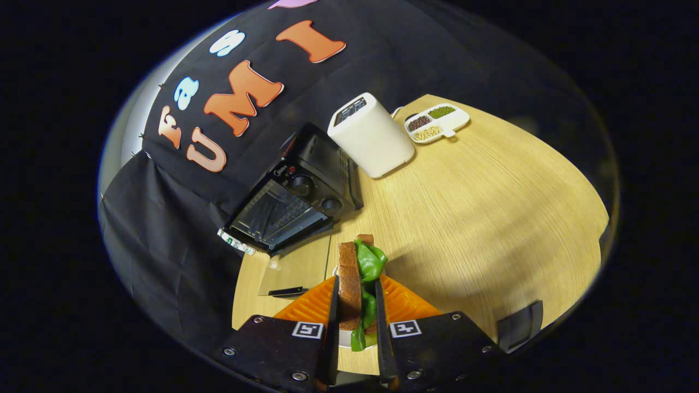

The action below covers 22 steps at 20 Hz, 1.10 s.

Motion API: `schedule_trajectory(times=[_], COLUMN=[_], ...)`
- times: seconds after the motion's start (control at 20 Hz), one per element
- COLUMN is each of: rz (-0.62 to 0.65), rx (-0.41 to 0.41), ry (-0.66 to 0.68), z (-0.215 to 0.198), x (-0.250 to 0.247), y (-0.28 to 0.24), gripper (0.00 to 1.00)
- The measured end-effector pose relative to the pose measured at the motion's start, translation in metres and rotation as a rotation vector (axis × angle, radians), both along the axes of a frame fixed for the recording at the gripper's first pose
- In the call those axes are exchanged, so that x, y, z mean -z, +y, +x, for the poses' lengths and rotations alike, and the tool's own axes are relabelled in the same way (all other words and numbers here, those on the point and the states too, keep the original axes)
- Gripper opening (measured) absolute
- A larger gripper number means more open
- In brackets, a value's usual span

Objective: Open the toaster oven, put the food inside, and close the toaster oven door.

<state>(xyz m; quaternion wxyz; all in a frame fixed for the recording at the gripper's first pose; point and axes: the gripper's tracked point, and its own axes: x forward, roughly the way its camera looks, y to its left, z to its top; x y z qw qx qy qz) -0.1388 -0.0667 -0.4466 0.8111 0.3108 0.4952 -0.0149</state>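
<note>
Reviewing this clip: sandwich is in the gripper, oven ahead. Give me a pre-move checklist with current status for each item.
1. Grip: gripper fingers pressed on both sides of the sandwich: ok.
2. Toaster oven door folded down open: ok.
3. Oven cavity free inside: cannot tell, dark.
4. Path across the table to the oven mouth: ok.
5. White toaster and snack tray stand beyond, aside: ok.
6. Green filling secure: cannot tell.
</note>
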Motion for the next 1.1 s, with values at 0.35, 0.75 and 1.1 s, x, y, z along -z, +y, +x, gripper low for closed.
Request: schedule_trajectory(times=[0.35,0.75,1.1], rz=[0.051,0.139,0.182], rx=[0.006,0.008,0.076], ry=[-0.126,-0.184,-0.210], z=[0.042,0.095,0.135], x=[-0.031,-0.018,0.010], y=[0.045,0.126,0.168], gripper=[0.30,0.30,0.30])
